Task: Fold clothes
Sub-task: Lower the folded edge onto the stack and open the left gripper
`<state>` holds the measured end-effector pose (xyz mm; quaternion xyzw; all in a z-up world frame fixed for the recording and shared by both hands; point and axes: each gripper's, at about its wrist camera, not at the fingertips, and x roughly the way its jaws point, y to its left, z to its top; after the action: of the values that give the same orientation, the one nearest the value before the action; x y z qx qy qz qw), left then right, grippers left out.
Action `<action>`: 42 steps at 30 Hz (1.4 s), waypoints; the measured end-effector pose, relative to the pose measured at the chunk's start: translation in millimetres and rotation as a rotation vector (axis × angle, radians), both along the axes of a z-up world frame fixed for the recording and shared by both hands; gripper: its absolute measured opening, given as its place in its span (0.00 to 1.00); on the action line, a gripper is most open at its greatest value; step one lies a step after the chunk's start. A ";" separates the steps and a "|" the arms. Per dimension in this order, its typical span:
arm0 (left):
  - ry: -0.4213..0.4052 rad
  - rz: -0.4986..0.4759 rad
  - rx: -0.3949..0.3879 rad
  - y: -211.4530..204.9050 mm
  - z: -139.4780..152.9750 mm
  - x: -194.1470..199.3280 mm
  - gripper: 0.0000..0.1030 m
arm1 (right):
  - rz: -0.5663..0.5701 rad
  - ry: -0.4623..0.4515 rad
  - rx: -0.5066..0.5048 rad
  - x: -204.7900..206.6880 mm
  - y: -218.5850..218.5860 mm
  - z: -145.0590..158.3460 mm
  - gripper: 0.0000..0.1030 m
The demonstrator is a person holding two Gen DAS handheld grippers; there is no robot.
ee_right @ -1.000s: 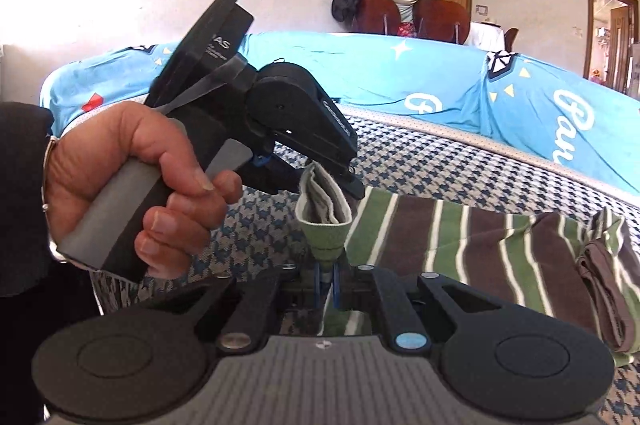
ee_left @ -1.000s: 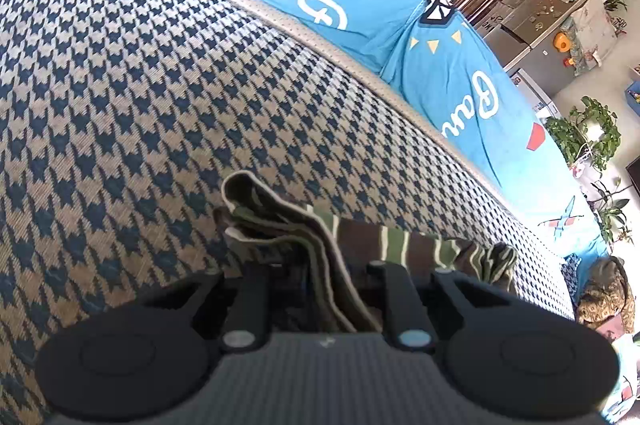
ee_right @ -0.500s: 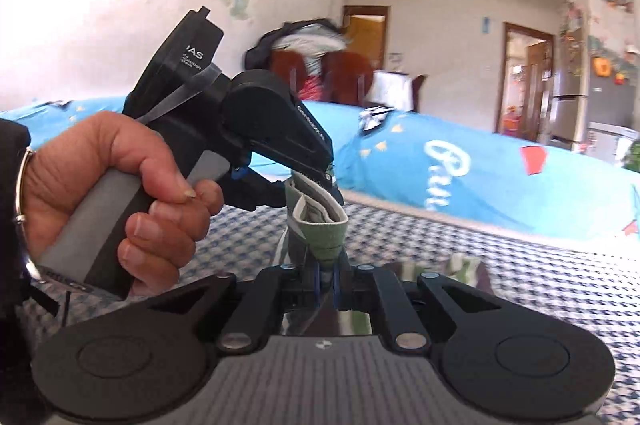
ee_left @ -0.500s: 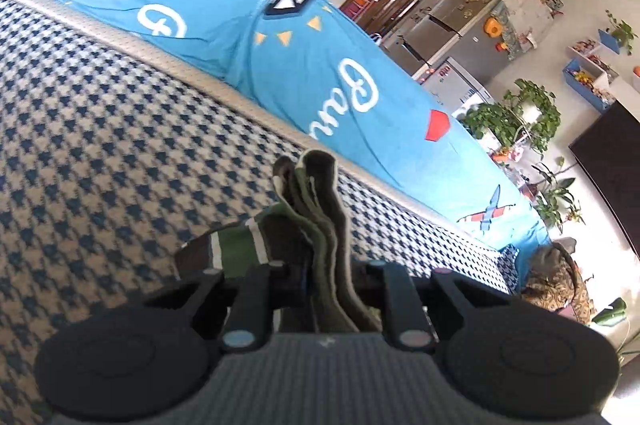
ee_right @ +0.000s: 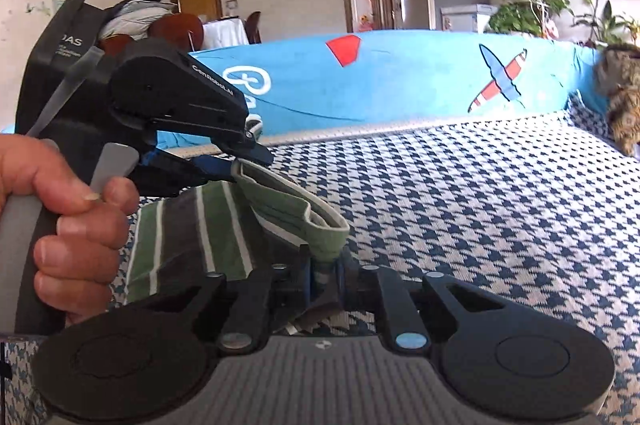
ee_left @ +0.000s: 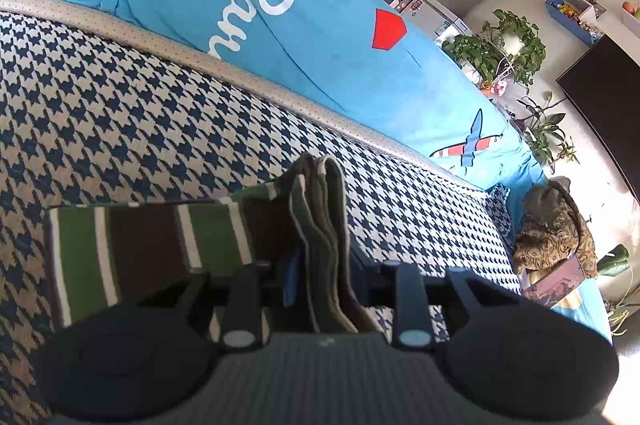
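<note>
Both my claws are clamped on the shirt [ee_left: 152, 249]. My left claw [ee_left: 320, 265] pinches a thick bunch of edges, several layers stacked between the fingers, and my right claw [ee_right: 324, 271] grips a green corner with a pale hem. In the right view the left claw [ee_right: 244, 161] sits just beside mine, biting the same edge, so the two grips are close together.

The striped shirt hangs from that held edge and drapes down onto the houndstooth cover [ee_left: 140, 113], brown, green and white bands showing flat to my left. The layers in my grip tell me it is already doubled over at least once. The far end is hidden under my claws, so I can't quite tell how tidy the lower layers lie.

My reading: this is mid-fold. The shirt is gathered into a narrower stack but it is not lying flat as a finished bundle, since one edge is off the cover. What is left is to lay that edge down squarely, let go, and smooth it.
</note>
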<state>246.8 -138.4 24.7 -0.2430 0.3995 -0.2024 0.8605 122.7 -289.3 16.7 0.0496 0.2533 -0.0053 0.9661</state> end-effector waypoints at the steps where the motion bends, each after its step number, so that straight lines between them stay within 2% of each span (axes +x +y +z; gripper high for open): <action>1: -0.003 0.005 0.005 3.1 1.8 -2.3 0.40 | -0.021 0.001 0.004 -2.1 -1.9 0.9 0.29; 2: -0.007 0.010 0.010 6.3 3.6 -4.6 0.50 | -0.042 0.001 0.009 -4.2 -3.6 1.9 0.41; 3: -0.010 0.015 0.014 9.4 5.5 -6.9 0.58 | -0.063 0.002 0.013 -6.4 -5.3 2.8 0.47; 4: -0.014 0.020 0.019 12.5 7.3 -9.2 0.60 | -0.085 0.002 0.017 -8.6 -7.0 3.8 0.56; 6: -0.021 0.030 0.029 18.8 10.9 -13.7 0.73 | -0.100 0.005 0.045 -12.1 -10.5 5.0 0.57; 14: -0.048 0.070 0.067 43.9 25.5 -32.1 0.91 | -0.051 0.039 0.120 -19.9 -10.3 5.6 0.72; 18: -0.020 0.123 0.071 77.4 22.2 -50.4 0.95 | -0.052 0.050 0.119 -22.9 -6.7 3.8 0.78; 20: -0.001 0.146 0.084 90.7 16.6 -62.0 0.96 | -0.057 0.064 0.118 -23.1 -5.1 2.2 0.84; 26: 0.073 0.186 0.074 119.5 -6.6 -97.3 0.97 | -0.097 0.095 0.096 -26.6 -6.0 -1.1 0.85; 34: 0.126 0.205 0.066 130.5 -29.1 -131.1 1.00 | -0.099 0.106 0.066 -38.8 -3.6 0.3 0.85; 38: 0.129 0.203 0.125 132.4 -32.0 -142.7 1.00 | -0.049 0.123 0.063 -44.3 6.8 2.4 0.85; 42: 0.136 0.199 0.159 133.0 -32.5 -152.0 1.00 | 0.000 0.182 0.086 -50.8 16.8 -0.9 0.85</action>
<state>94.7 -5.4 -7.8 -0.2259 0.4453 -0.0668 0.8638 71.9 -272.4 15.8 0.0902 0.3402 0.0011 0.9360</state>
